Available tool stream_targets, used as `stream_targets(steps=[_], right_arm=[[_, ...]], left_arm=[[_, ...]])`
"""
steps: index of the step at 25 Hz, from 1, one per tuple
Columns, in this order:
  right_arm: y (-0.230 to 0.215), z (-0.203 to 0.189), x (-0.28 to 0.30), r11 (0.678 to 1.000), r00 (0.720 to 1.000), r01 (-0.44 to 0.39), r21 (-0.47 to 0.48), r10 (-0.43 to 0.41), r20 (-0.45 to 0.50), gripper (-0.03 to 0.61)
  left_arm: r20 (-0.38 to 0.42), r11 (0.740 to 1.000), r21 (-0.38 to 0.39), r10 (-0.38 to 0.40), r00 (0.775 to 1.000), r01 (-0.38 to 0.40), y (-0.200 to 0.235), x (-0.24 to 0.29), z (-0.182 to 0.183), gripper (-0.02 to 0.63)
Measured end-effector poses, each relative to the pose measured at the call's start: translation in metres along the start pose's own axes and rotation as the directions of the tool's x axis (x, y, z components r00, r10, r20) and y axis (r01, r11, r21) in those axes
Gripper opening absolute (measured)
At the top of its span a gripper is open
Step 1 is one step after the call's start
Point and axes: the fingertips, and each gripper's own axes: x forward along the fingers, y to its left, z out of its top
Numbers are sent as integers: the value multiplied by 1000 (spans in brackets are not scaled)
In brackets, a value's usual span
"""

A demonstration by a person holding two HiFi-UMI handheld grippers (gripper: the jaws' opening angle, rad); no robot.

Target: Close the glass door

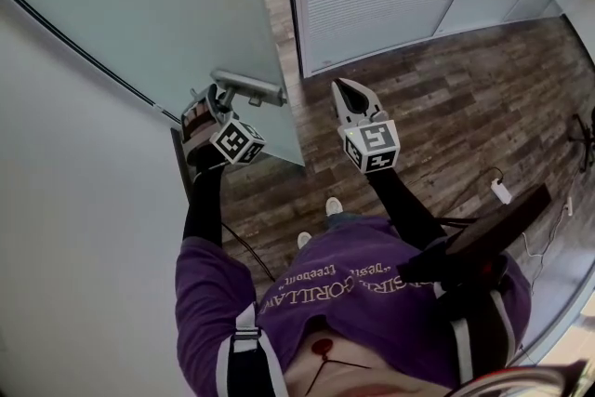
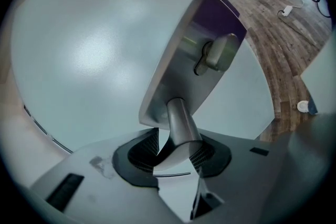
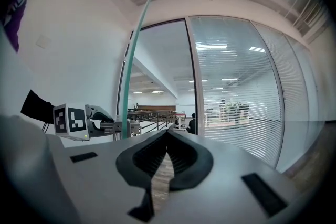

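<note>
My left gripper, arm stretched forward, clamps the handle of the glass door. My right gripper points ahead, jaws together, empty.

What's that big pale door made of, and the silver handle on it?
The door looks like frosted glass. It is pale, milky blue-green and smooth, with a greenish edge. The handle looks like brushed metal, probably steel, because it is silver-grey with soft, dull gleams rather than a mirror shine.
</note>
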Motion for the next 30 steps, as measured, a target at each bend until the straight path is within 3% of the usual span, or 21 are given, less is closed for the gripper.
stream_targets(steps=[18,30], right_arm=[[-50,-12,36,1000,1000,-28,10,28,3,-9],[-99,-1,95,997,999,51,58,-51,-9,-9]], left_arm=[[-84,1000,-1,-2,996,2,7,66,39,141],[-15,992,102,-77,997,78,23,126,98,121]])
